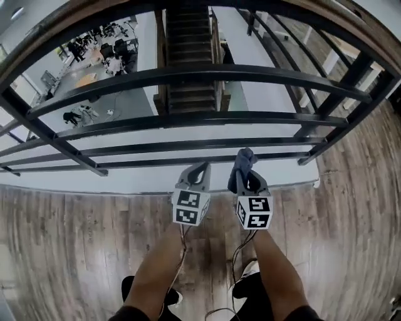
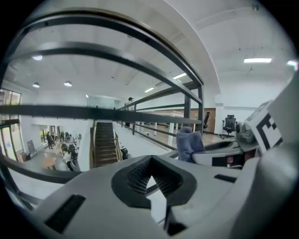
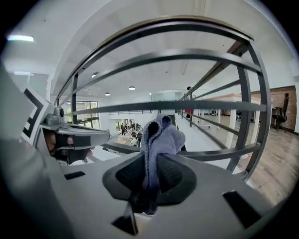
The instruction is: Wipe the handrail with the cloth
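Observation:
The handrail (image 1: 75, 15) is a wood-topped dark rail that arcs across the top of the head view, with several dark metal bars (image 1: 188, 76) beneath it. My right gripper (image 1: 249, 180) is shut on a blue-grey cloth (image 1: 242, 163), which sticks up bunched from its jaws, level with the lowest bars and well below the handrail. In the right gripper view the cloth (image 3: 161, 139) stands pinched between the pads, and the handrail (image 3: 187, 23) curves overhead. My left gripper (image 1: 199, 170) sits just left of it, shut on nothing. The left gripper view shows the cloth (image 2: 189, 142) at its right.
A white ledge (image 1: 125, 182) runs under the railing at the wooden floor's (image 1: 69, 251) edge. Beyond the bars a staircase (image 1: 188, 56) drops to a lower floor with desks and people (image 1: 94, 53). The person's legs and shoes (image 1: 147, 291) are below the grippers.

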Tool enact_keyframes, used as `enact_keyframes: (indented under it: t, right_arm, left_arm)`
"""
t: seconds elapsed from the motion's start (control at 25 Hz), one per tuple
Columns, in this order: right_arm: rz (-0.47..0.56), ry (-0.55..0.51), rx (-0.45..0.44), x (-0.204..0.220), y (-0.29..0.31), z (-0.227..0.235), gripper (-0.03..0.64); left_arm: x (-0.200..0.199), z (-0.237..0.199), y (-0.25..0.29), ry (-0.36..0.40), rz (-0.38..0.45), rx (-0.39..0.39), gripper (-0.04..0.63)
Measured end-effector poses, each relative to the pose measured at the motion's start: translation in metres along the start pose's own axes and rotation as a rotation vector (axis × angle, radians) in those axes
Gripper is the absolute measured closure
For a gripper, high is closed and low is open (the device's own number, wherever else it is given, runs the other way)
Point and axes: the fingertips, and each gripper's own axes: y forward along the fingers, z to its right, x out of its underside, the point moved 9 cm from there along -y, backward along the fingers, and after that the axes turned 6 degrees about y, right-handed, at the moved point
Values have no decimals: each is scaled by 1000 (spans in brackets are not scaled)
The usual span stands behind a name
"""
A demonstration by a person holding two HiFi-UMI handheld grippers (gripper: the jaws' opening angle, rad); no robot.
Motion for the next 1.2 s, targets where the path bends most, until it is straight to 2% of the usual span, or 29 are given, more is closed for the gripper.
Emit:
enact_keyframes:
  t: [0.08, 0.24, 0.28, 0.36, 0.52, 0.64, 0.76, 0.88, 0.96, 1.08, 1.2]
  right_arm:
    - [15, -9, 5, -27, -32, -13, 549]
    - [23, -6, -15, -12, -85, -14, 549]
    - [19, 7, -21, -20, -101, -17, 549]
    - [-7, 23, -40, -74, -133, -44, 549]
    - [-103, -10, -80, -233, -227, -122, 549]
    - [-38, -30, -106, -294, -261, -135, 549]
    - [-4, -93, -114, -311, -304, -142, 549]
    - [41, -113, -133, -342, -325, -146, 549]
    - [67, -121, -138, -360, -341, -148, 549]
    - [105, -107, -135, -370, -353, -149, 549]
    - [131, -117, -139, -380, -355, -151, 549]
  left_arm:
    - [-25, -1, -28, 13, 8, -31, 592]
    - [-11, 28, -69, -59, -11, -76, 592]
    - [-18, 34, -82, -81, -22, -78, 592]
    - [-70, 30, -120, -110, -46, -64, 592]
    - [-233, 26, -228, -134, -102, -21, 592]
    - [-297, 29, -262, -79, -71, -17, 592]
    - [-322, 36, -305, -23, -64, -26, 592]
    - [-362, 26, -333, -75, -58, -34, 592]
    - [-384, 25, -352, -104, -39, -70, 592]
    - [-404, 26, -370, -104, 25, -137, 592]
    - [-415, 30, -376, -104, 79, -161, 592]
